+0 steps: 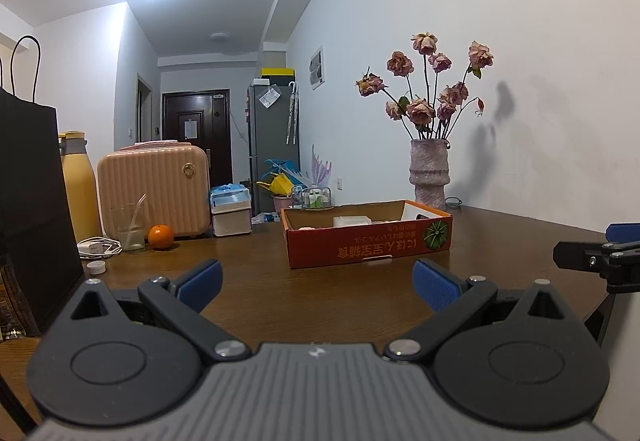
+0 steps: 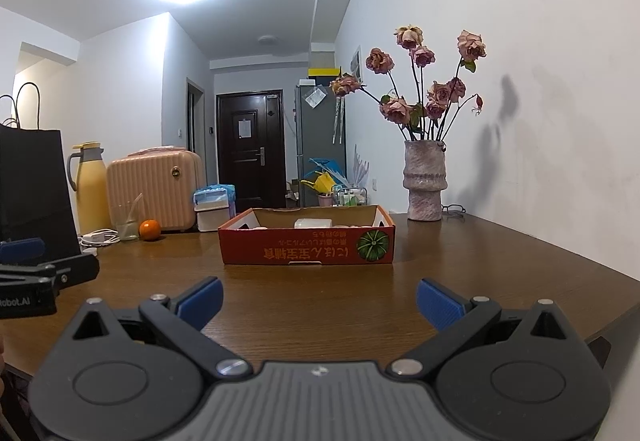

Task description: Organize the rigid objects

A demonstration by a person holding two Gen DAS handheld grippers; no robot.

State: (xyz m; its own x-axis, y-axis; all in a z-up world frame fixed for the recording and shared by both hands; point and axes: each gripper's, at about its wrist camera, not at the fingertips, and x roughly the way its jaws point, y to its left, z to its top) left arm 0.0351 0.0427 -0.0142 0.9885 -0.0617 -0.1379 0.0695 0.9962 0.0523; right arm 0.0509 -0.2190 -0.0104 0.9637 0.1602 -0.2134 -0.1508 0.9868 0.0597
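Note:
A low orange cardboard box (image 1: 368,245) (image 2: 308,247) with a pumpkin picture stands on the brown table ahead of both grippers. A white block (image 1: 351,221) (image 2: 314,223) and other small items lie inside, mostly hidden by its wall. My left gripper (image 1: 318,283) is open and empty, low over the table, short of the box. My right gripper (image 2: 319,299) is open and empty too, beside the left one. An orange (image 1: 161,237) (image 2: 150,229) and a white cap (image 1: 96,267) lie at the left.
A vase of dried roses (image 1: 429,173) (image 2: 424,181) stands at the back right by the wall. A pink case (image 1: 154,191), yellow flask (image 1: 80,189), glass (image 1: 129,227), charger cable (image 1: 98,247) and black bag (image 1: 32,209) line the left. The table edge (image 2: 600,333) runs close on the right.

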